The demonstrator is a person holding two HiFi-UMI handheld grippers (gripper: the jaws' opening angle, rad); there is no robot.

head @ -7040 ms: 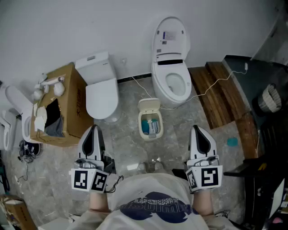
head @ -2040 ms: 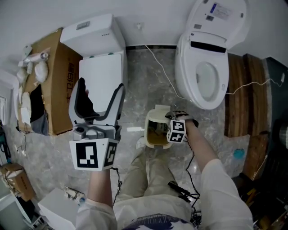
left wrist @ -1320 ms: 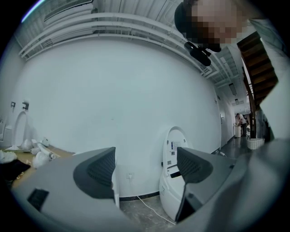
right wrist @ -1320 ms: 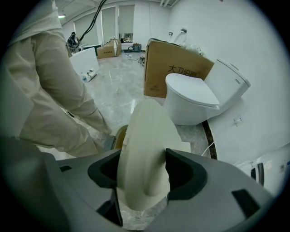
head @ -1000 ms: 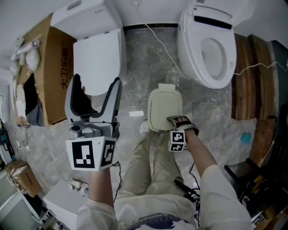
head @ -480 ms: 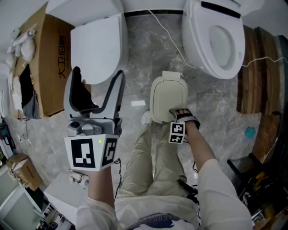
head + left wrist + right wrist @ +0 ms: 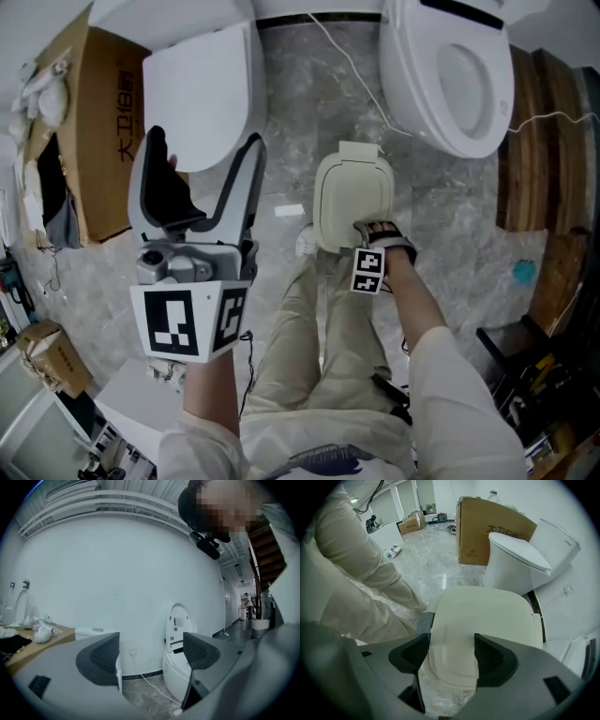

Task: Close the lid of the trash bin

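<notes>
Since 2 s ago the cream plastic trash bin lid (image 7: 352, 192) has gone from raised, with the inside showing, to flat and shut. Over the last half second it hasn't budged.

Your left gripper (image 7: 202, 150) is closest to the head camera, held high. Its jaws are spread wide with nothing between them. The left gripper view looks level through the gap at the white wall.

Your beige trousers (image 7: 319, 328) come next, legs running up to the bin.

Your right gripper (image 7: 366, 230) is low, at the near edge of the lid, marker cube towards you. In the right gripper view its jaws (image 7: 452, 656) are apart. The lid's front lip (image 7: 454, 667) sits in the gap, and I can't tell if either pad touches it. Crinkled clear plastic (image 7: 440, 693) shows just below that lip.

The lid sits on the grey marbled floor (image 7: 291, 159), between your feet and the two toilets.
- Far left: a white toilet with its seat cover down (image 7: 202, 94), partly behind the left gripper.
- Beside that, a brown cardboard box with red print (image 7: 80, 131).
- Far right: a white toilet with the seat up and bowl open (image 7: 455, 70), near the lid's far edge but not touching it.
- A thin white cable (image 7: 347, 66) runs across the floor between the toilets.
- Dark wooden boards (image 7: 525, 141) lie along the right edge.
</notes>
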